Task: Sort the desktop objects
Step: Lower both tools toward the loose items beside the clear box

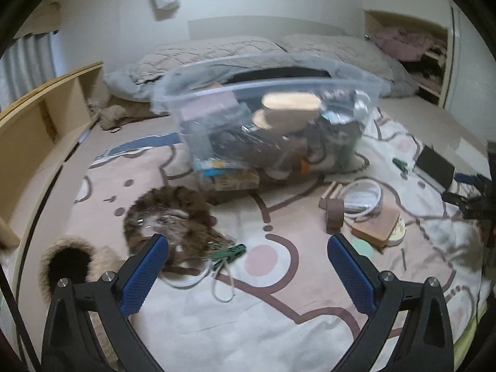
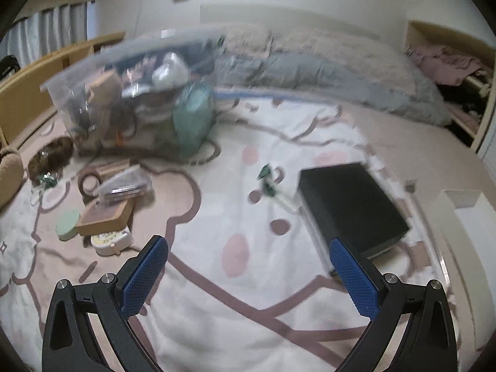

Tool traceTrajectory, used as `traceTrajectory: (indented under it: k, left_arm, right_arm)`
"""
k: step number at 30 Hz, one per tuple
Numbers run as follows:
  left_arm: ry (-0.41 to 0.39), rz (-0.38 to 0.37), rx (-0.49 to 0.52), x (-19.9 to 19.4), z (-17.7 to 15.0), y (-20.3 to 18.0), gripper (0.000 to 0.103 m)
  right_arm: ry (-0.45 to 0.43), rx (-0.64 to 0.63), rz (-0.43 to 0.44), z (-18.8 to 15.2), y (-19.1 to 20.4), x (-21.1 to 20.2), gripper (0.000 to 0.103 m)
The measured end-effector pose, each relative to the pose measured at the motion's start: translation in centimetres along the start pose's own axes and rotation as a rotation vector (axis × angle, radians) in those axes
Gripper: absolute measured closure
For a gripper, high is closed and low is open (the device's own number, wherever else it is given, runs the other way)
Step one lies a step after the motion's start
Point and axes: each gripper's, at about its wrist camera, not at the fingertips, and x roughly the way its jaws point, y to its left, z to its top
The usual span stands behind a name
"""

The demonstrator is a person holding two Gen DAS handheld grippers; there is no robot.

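A clear plastic bin (image 1: 269, 124) full of mixed items stands on a patterned rug (image 1: 272, 294); it also shows in the right wrist view (image 2: 130, 93). My left gripper (image 1: 248, 248) is open and empty above the rug, near a brown furry item in plastic (image 1: 167, 214) and a green clip with white cord (image 1: 229, 252). A brown tape roll (image 1: 334, 214), a white round container (image 1: 362, 197) and a cardboard box (image 1: 376, 223) lie to its right. My right gripper (image 2: 248, 251) is open and empty, left of a black box (image 2: 350, 204). A green clip (image 2: 266, 179) lies ahead.
A bed with grey bedding (image 1: 248, 52) runs along the back. A wooden shelf (image 1: 37, 108) stands at the left. A furry ring (image 1: 65, 266) lies at the near left. A mint disc (image 2: 66, 224) and a round tin (image 2: 110, 241) lie by the cardboard box (image 2: 105, 217).
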Motion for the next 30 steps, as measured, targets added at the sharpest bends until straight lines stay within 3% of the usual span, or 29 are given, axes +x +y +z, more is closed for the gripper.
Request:
traceTrajectory:
  k: [8,17,26,30]
  left_arm:
    - [0.034,-0.104,0.100,4.4,-0.9,-3.4,0.000]
    - [0.145,-0.145,0.222,8.6,-4.3,-5.5,0.000]
    - [0.255,-0.208,0.199,11.1,-5.9,-4.9,0.000]
    - [0.259,-0.219,0.187,11.2,-6.0,-4.9,0.000]
  right_arm:
    - [0.126,-0.040,0.031,1.1,3.2,4.5,0.000]
    - [0.248,-0.092,0.051,0.8,5.7,8.8,0.000]
    - [0.224,-0.093,0.030,-0.2,6.2,8.7,0.000]
    - [0.202,-0.106,0.053,-0.5,6.4,7.9,0.000]
